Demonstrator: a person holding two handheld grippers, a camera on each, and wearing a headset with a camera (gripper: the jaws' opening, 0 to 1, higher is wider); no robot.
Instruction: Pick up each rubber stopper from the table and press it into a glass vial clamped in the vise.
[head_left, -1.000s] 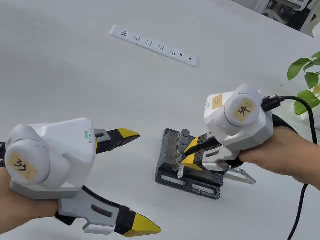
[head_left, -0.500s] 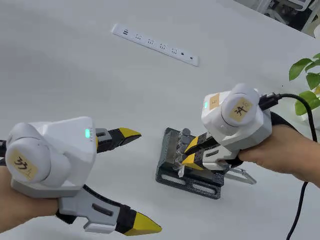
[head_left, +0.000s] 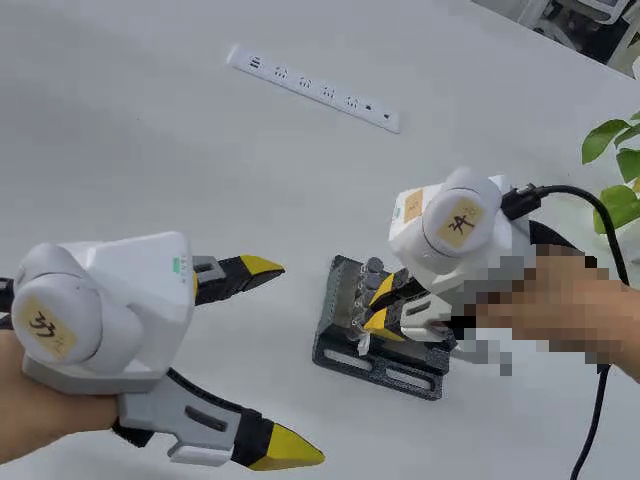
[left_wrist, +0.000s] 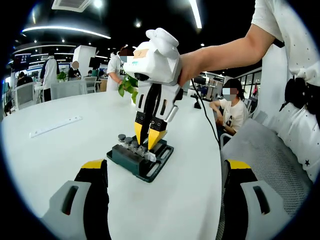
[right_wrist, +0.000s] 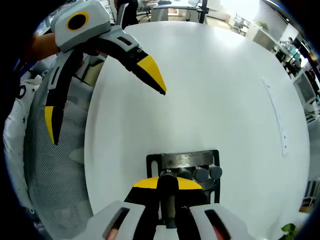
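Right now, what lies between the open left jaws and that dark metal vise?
Nothing but bare white tabletop separates the left gripper from the dark metal vise; the head view and left gripper view show it.

The left gripper (head_left: 290, 364) and right gripper (head_left: 380, 303) are white with yellow-tipped black jaws, vise (head_left: 375, 365) dark grey, each stopper (head_left: 372, 266) grey.

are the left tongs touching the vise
Apart. The head view shows bare table between the left tongs and the vise; the tongs hang open, well short of it.

Vials (left_wrist: 129, 142) apparently in vise (head_left: 378, 362), on table (head_left: 200, 150)
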